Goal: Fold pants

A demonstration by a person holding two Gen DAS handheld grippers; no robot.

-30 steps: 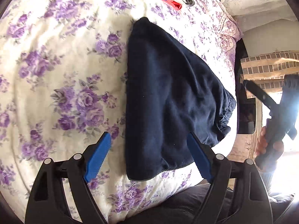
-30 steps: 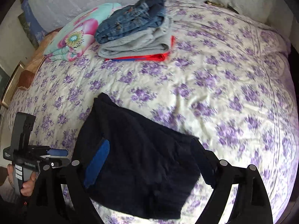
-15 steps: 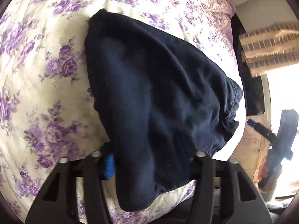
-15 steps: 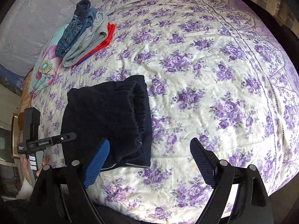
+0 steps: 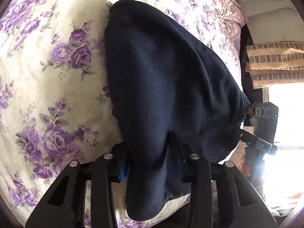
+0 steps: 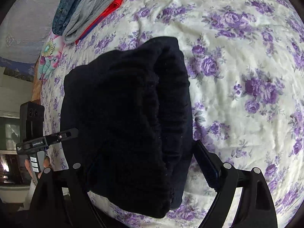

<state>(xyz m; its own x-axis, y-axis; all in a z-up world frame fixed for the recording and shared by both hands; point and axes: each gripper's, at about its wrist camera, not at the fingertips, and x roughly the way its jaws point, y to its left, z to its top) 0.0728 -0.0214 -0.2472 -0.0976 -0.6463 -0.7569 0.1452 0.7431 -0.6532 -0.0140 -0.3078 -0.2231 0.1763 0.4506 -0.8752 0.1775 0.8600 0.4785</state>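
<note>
Folded dark navy pants (image 5: 167,87) lie on the floral bedspread (image 5: 47,60) near the bed's front edge. My left gripper (image 5: 152,163) has its jaws closed on the pants' near edge, and the cloth bunches up between the fingers. In the right wrist view the pants (image 6: 123,114) show their ribbed waistband on the right side. My right gripper (image 6: 144,171) is open and straddles the pants' near edge, its right finger (image 6: 207,167) on the bedspread and its left finger hidden by cloth. Each gripper shows in the other's view, the right one (image 5: 264,131) and the left one (image 6: 43,140).
A stack of folded clothes (image 6: 87,9), jeans, grey and red items, lies at the far side of the bed beside a flowered pillow (image 6: 48,57). A curtain and bright window (image 5: 275,64) stand to the right of the bed.
My left gripper has moved in onto the pants' near edge and closed on it. My right gripper has moved in over the waistband end, and the pants now lie between its open fingers.
</note>
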